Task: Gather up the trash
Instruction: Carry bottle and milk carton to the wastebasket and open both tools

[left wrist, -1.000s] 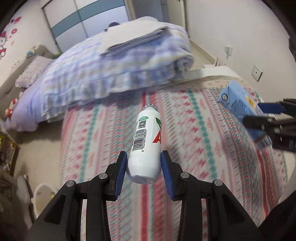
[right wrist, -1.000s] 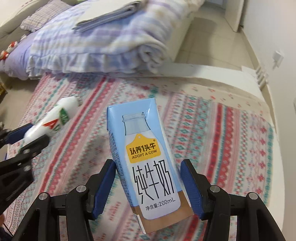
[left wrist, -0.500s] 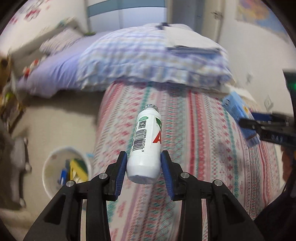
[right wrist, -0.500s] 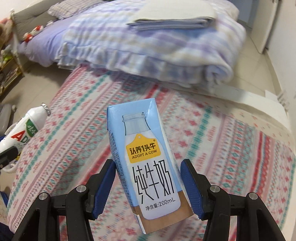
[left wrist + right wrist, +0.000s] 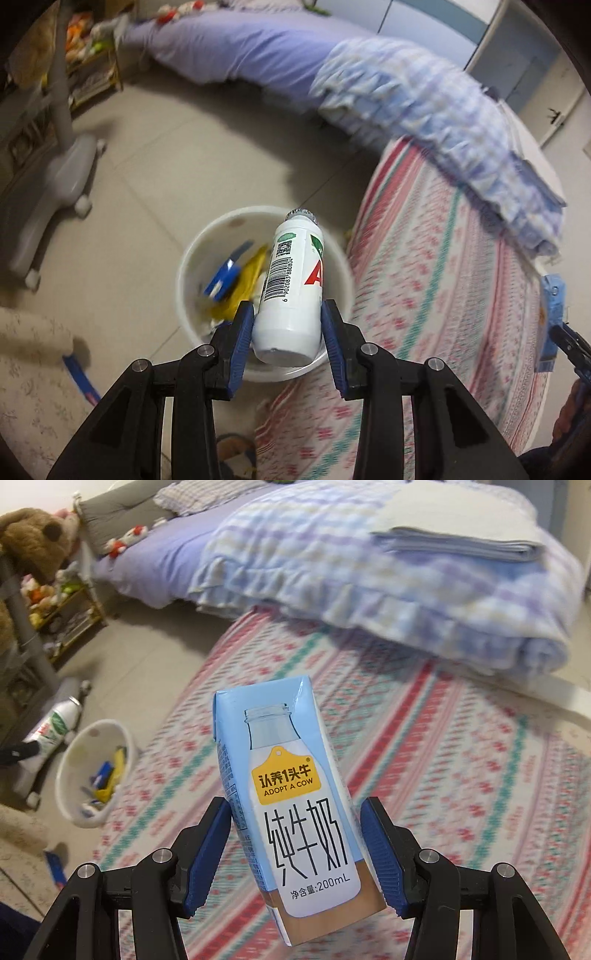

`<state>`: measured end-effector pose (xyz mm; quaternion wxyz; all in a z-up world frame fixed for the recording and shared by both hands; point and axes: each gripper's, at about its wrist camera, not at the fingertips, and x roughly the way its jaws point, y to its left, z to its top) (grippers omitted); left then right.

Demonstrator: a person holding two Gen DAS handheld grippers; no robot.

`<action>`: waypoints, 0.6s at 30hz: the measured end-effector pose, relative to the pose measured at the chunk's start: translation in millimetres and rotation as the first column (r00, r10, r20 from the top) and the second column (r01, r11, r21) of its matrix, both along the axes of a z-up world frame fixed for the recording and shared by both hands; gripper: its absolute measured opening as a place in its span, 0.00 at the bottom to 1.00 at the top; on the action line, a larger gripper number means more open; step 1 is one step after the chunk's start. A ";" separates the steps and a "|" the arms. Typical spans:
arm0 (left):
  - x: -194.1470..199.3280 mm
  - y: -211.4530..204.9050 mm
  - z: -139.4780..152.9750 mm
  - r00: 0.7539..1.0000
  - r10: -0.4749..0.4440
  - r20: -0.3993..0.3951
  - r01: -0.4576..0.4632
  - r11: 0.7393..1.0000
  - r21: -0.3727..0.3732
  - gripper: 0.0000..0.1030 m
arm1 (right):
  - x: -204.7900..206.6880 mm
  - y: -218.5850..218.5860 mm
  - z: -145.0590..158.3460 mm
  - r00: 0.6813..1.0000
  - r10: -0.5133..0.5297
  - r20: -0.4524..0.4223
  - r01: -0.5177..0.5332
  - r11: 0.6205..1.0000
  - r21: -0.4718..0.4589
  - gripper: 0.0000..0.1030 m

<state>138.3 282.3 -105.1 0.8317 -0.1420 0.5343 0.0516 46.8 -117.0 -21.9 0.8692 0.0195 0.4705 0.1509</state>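
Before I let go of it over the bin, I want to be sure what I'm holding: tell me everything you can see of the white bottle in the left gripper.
The white bottle looks like glossy plastic, a small cylinder narrowing to a ribbed silvery cap. Its label shows a barcode, a QR code, green marks and a large red letter. It is clamped near its base between the blue pads of the left gripper, cap pointing away, in front of the white bin, which holds blue and yellow wrappers. Nothing else touches it.

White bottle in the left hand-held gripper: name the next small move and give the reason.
Probably open the left hand-held gripper and let the white bottle drop. Its view shows the bottle clamped between the blue pads, hanging over the white bin on the floor, which already holds wrappers.
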 end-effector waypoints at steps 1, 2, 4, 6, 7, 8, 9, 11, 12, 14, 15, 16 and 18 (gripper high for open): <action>1.8 3.8 -5.8 1.000 0.012 -0.011 -0.012 1.000 0.003 0.39 | 0.9 6.5 -2.7 1.000 0.014 -0.010 -0.014 1.000 0.010 0.61; 3.1 5.6 -10.5 1.000 0.018 -0.019 -0.018 1.000 0.011 0.39 | 0.5 11.4 -4.4 1.000 0.023 -0.015 -0.023 1.000 0.014 0.61; 5.0 5.9 -17.7 0.999 0.014 -0.029 -0.014 1.000 0.026 0.39 | 1.5 22.0 -9.4 0.999 0.043 -0.029 -0.042 0.999 0.020 0.61; 6.2 3.6 -25.1 0.999 0.014 -0.035 -0.014 1.000 0.027 0.39 | 2.0 30.9 -14.7 0.997 0.061 -0.040 -0.060 0.998 0.027 0.61; 8.0 1.8 -27.9 0.999 0.013 -0.037 -0.012 1.000 0.022 0.39 | 2.5 35.2 -16.6 0.996 0.071 -0.045 -0.069 0.997 0.032 0.61; 10.1 0.6 -30.8 0.999 0.015 -0.038 -0.014 1.000 0.021 0.39 | 2.9 39.3 -18.3 0.996 0.081 -0.049 -0.079 0.996 0.038 0.61; 13.4 0.5 -34.1 0.999 0.024 -0.033 -0.024 0.999 0.027 0.39 | 3.1 43.2 -19.8 0.995 0.090 -0.051 -0.088 0.995 0.043 0.61; 17.5 1.9 -43.9 0.998 0.055 -0.020 -0.053 0.997 0.055 0.39 | 3.4 48.9 -22.4 0.993 0.105 -0.053 -0.102 0.994 0.047 0.61; 20.0 3.4 -52.4 0.997 0.071 -0.024 -0.069 0.995 0.072 0.39 | 3.8 52.1 -24.3 0.992 0.111 -0.054 -0.108 0.993 0.047 0.61; 25.6 7.2 -83.0 0.989 0.115 -0.091 -0.104 0.988 0.114 0.40 | 5.1 57.1 -28.4 0.991 0.120 -0.062 -0.117 0.992 0.051 0.61; 27.4 8.6 -95.8 0.983 0.119 -0.137 -0.102 0.987 0.120 0.40 | 6.1 60.1 -30.5 0.990 0.126 -0.066 -0.122 0.991 0.056 0.61; 28.5 10.5 -111.4 0.974 0.107 -0.200 -0.088 0.991 0.098 0.40 | 6.7 62.5 -32.0 0.989 0.130 -0.067 -0.127 0.990 0.057 0.61; 25.2 16.2 -120.2 0.966 0.088 -0.242 -0.092 0.996 -0.005 0.40 | 6.9 67.3 -34.1 0.988 0.142 -0.065 -0.138 0.989 0.060 0.61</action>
